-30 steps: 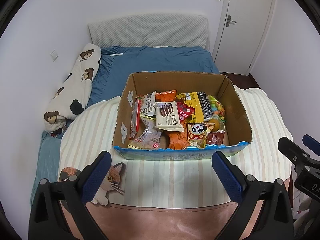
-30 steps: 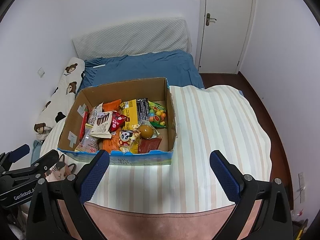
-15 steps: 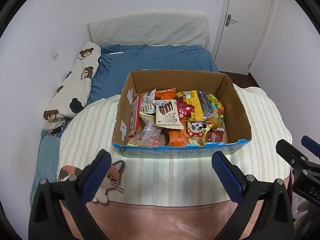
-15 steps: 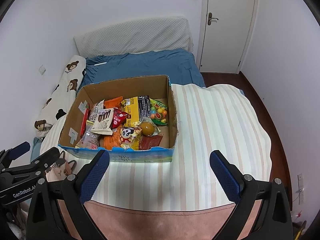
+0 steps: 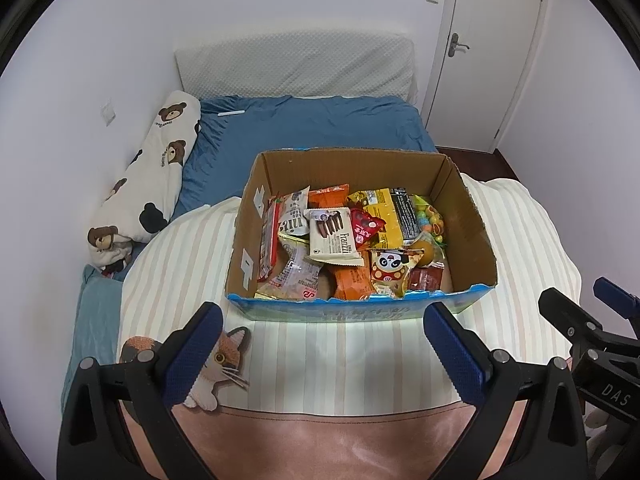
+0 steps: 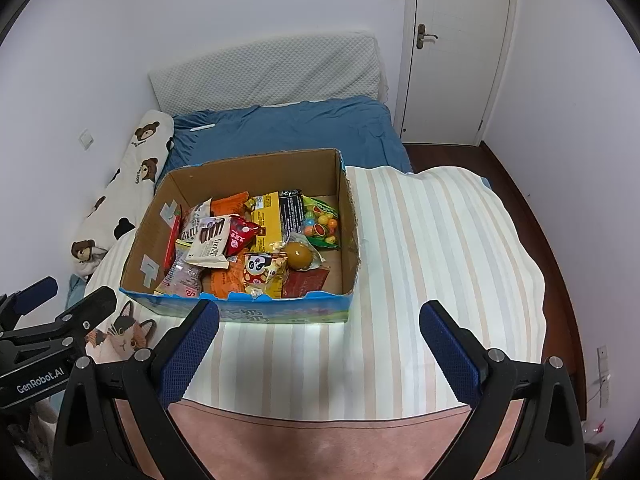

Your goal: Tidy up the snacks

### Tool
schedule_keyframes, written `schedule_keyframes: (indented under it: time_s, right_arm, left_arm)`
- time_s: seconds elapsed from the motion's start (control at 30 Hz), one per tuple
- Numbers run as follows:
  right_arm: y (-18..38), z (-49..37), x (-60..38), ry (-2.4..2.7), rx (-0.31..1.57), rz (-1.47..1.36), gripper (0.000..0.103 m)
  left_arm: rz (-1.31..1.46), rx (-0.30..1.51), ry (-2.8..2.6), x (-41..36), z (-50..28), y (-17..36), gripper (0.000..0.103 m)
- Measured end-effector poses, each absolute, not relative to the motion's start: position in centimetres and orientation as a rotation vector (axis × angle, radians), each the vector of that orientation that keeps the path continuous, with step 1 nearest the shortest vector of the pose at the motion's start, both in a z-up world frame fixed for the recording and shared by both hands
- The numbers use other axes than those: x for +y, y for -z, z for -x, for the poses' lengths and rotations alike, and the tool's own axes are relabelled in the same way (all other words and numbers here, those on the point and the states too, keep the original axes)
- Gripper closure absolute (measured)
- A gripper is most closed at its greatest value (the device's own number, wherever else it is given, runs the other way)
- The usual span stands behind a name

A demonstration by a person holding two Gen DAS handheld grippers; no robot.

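A cardboard box (image 5: 348,164) (image 6: 256,172) with a blue front stands on a striped cloth (image 5: 344,352) (image 6: 432,248). It holds several snack packets: a white wafer pack (image 5: 334,236) (image 6: 210,242), a panda packet (image 5: 390,270) (image 6: 260,270), a yellow packet (image 5: 384,216) (image 6: 268,220), orange packets and a bag of coloured balls (image 6: 322,226). My left gripper (image 5: 322,344) hovers open in front of the box, nothing between its fingers. My right gripper (image 6: 318,340) hangs open in front of the box's right corner, empty too.
A cat-shaped cushion (image 5: 218,364) (image 6: 124,332) lies at the cloth's front left. Behind the box is a bed with a blue sheet (image 5: 312,124), a bear-print pillow (image 5: 152,176) on the left and a closed white door (image 6: 452,52) at the back right.
Both grippers have drawn back slightly, so the box sits a little farther away and higher in both views. Both stay open. Nothing in the box has moved.
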State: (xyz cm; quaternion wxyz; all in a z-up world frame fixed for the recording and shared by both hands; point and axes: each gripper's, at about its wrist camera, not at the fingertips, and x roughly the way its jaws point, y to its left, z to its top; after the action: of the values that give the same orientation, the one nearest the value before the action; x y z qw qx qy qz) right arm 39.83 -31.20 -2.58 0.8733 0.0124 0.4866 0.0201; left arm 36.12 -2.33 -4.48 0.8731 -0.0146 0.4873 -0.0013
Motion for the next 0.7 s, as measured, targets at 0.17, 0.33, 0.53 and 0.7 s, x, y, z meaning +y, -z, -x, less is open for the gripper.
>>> schedule_keyframes:
  time_s: [0.17,0.33,0.53,0.7]
  right_arm:
    - [2.44,-39.76,-31.2,-0.043,1.015,-0.028,0.001]
    - [2.36,-39.78,-31.22,-0.044,1.014,-0.032,0.001]
    - [2.11,-39.66,-31.18,-0.044,1.011,-0.032,0.001]
    - [2.01,-39.61,-31.12,-0.044,1.01,-0.032,0.001]
  left_arm:
    - [0.035,1.015,0.003,-2.27,-36.13,4.32,0.0]
    - [0.035,1.011,0.004,-2.31,-36.09,4.13,0.0]
    - [0.03,1.006,0.001,-2.37,-36.1,3.94,0.0]
    - [0.032,1.006,0.0,-2.32,-36.04,3.89,0.0]
